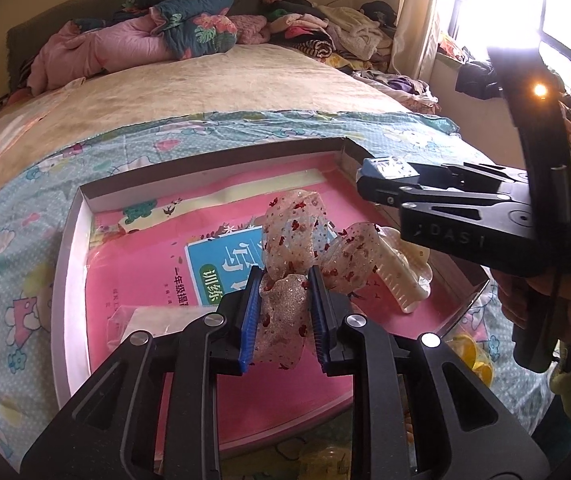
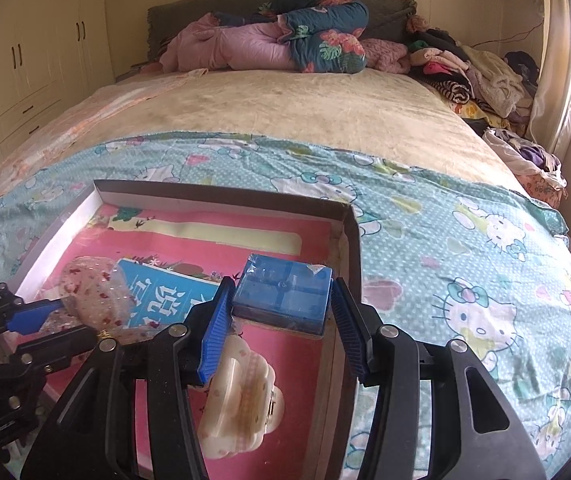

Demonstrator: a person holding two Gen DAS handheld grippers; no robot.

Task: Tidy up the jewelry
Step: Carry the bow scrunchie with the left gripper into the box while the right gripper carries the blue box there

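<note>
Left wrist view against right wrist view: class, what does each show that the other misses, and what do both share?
Only the left wrist view shows the left hand-held gripper shut on the sheer ribbon bow, plus the window. Only the right wrist view shows the right hand-held gripper holding the blue box face-on, and the wardrobe. Both show the tray, the cream hair claw and the bed.

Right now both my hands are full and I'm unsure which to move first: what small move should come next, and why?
Probably lower the right gripper and release the blue box in the tray's far corner. It is gripped above a bare patch there, clear of the white hair claw. The left gripper can wait, shut on the sheer ribbon bow.
</note>
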